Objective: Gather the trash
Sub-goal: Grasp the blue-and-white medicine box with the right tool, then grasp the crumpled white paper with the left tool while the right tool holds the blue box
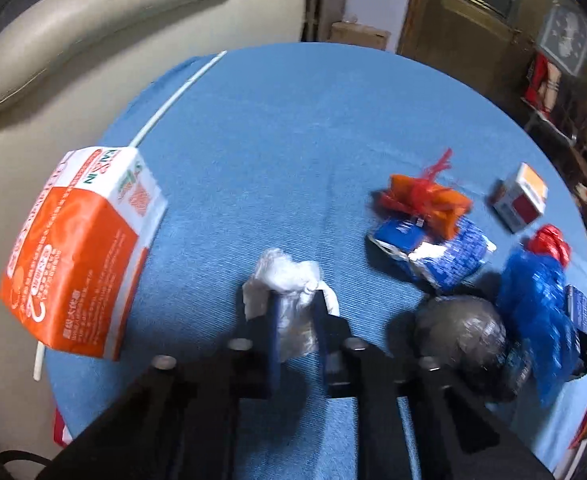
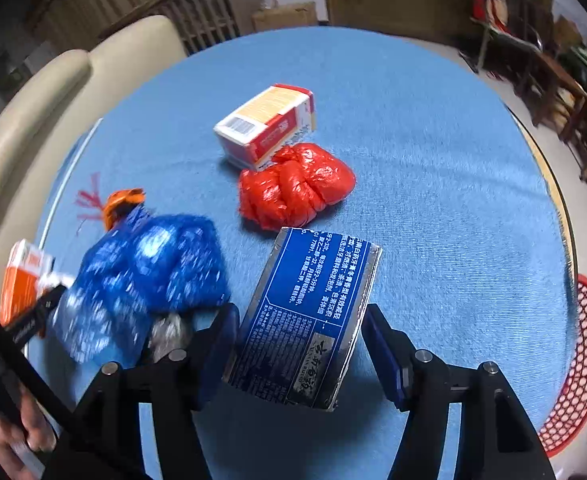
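While the white crumpled wrapper (image 1: 289, 292) sits pinched in our left tongs (image 1: 297, 312) just above the blue table (image 1: 293, 140), the blue carton (image 2: 305, 320) stands between our right tongs (image 2: 299, 320), whose pads do not yet press it; the red basket (image 2: 581, 364) presumably awaits both.

my left gripper (image 1: 297, 312) points steeply down, its two dark fingers (image 1: 271, 320) drawn close together and pinching a white crumpled wad (image 1: 289, 280) between the pads. my right gripper (image 2: 299, 328) also tilts down, jaws standing wider with a blue box (image 2: 305, 320) between them, the left pad touching it, the right pad just clear. my bare hand (image 2: 9, 436) grips the left handle.
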Demonstrator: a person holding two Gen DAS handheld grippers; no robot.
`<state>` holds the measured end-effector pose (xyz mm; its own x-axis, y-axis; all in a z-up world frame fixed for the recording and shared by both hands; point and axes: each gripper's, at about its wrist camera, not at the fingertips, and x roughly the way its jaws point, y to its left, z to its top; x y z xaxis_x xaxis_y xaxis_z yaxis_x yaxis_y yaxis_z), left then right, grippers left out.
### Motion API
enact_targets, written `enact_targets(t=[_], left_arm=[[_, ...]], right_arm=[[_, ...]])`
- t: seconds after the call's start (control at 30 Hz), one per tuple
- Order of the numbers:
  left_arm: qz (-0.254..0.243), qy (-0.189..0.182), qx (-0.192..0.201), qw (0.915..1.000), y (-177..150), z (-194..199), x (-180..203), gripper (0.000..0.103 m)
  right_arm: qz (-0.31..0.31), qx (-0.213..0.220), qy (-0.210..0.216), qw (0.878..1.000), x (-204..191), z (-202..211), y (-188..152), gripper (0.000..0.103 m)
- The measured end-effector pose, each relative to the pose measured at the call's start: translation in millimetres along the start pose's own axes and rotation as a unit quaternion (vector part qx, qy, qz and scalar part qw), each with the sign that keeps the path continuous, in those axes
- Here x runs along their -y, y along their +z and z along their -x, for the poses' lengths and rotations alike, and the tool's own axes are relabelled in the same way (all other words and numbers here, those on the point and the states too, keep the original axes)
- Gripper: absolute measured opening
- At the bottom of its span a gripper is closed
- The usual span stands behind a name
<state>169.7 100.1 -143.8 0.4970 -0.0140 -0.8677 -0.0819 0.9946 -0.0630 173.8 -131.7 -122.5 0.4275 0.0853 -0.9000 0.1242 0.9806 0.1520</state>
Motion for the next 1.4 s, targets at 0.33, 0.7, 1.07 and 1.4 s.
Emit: enact_targets(t=[0.33, 0.7, 1.07, 1.4], left_arm=[[-0.007, -0.041, 0.014, 0.999, -54.8, 41.3, -22.4, 0.004], [-0.071, -0.062, 0.077, 0.9925, -95.2, 112.7, 21.7, 0.004], [0.064, -0.053, 0.054, 0.9951, -86.3, 95.2, -43.2, 0.068], [0.09, -0.047, 0.006, 0.9948, -66.0, 47.2, -45.4, 0.073]], right_arm=[[0.037, 0.06, 0.085, 0.994, 41.1, 60.8, -48.4, 0.066], [-0.001, 0.126, 0.136, 0.983, 106.4, 119.0, -100.6, 0.066], [-0.003, 0.123, 0.134, 0.983, 123.3, 129.7, -128.3, 0.066], [0.022, 0.098, 0.144, 0.984, 94.9, 113.4, -134.4, 0.066]])
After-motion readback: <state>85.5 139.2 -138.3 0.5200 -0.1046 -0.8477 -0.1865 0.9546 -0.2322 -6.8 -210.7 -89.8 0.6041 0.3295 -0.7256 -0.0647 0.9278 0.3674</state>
